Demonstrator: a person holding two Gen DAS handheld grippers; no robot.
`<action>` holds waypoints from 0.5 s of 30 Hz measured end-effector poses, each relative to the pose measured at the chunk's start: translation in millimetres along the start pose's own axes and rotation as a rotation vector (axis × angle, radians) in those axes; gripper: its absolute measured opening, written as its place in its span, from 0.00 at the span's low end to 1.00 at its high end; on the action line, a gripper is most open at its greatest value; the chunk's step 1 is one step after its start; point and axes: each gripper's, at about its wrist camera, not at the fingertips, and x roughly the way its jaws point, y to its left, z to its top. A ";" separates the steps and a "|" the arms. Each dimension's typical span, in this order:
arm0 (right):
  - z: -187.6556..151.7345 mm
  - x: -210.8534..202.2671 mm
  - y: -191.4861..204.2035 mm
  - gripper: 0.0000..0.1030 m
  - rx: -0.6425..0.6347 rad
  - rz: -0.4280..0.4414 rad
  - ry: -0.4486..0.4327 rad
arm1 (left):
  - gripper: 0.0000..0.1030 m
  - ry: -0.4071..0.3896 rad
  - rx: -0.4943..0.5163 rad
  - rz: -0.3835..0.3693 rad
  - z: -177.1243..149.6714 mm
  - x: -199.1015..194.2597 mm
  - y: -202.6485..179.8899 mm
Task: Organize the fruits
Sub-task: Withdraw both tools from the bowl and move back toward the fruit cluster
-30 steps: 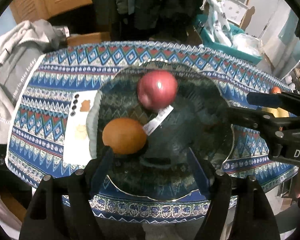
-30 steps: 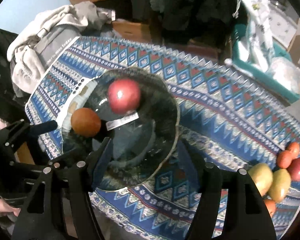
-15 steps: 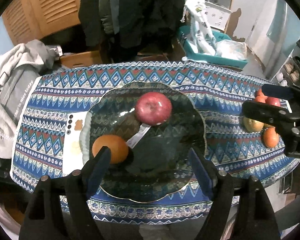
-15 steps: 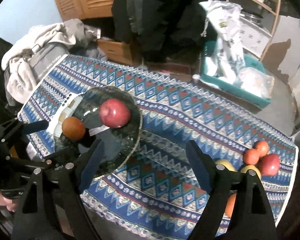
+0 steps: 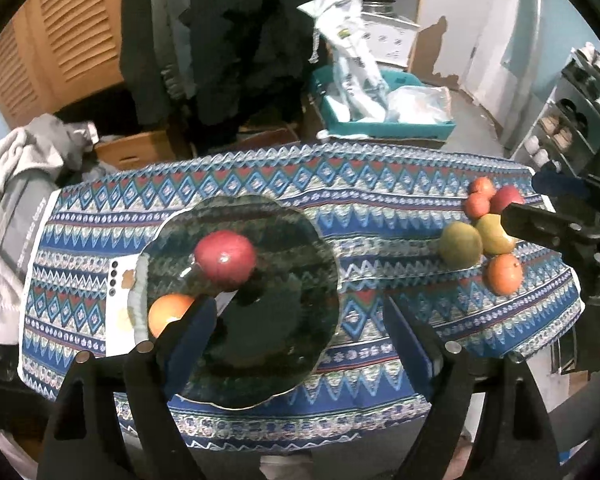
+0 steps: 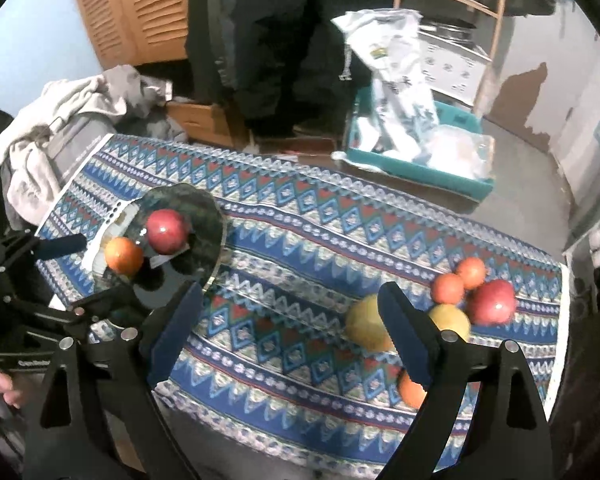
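A dark glass plate (image 5: 284,344) (image 6: 206,216) lies on the patterned tablecloth at the left and holds a red apple (image 5: 225,257) (image 6: 167,231) and an orange (image 5: 165,314) (image 6: 123,255). At the table's right end sits a loose pile of fruit: a green-yellow fruit (image 5: 460,245) (image 6: 366,326), a red apple (image 6: 492,302), several small oranges (image 6: 448,288). My left gripper (image 5: 298,330) hovers above the plate's near side, jaws opening, nothing between them. My right gripper (image 6: 292,322) hangs over the cloth between plate and pile, jaws opening and empty.
A white card (image 5: 118,312) pokes out under the plate's left rim. Grey clothes (image 5: 16,184) are heaped left of the table. Beyond it stand a teal tray with bags (image 5: 384,120), a cardboard box (image 6: 200,120), and a person in dark clothes (image 6: 268,40).
Both grippers pulled back and rose from the plate, their jaws widening. The right gripper swung rightward, bringing the fruit pile into its view. The apple and orange stayed on the plate.
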 end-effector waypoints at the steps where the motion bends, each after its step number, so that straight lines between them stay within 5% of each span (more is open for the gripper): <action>1: -1.5 -2.4 -4.1 0.86 0.004 -0.006 -0.002 | 0.84 -0.006 0.010 -0.004 1.5 -2.3 -5.0; 15: -24.5 -34.4 -74.9 0.87 0.112 -0.065 -0.029 | 0.87 -0.026 0.104 -0.045 13.2 -9.4 -55.2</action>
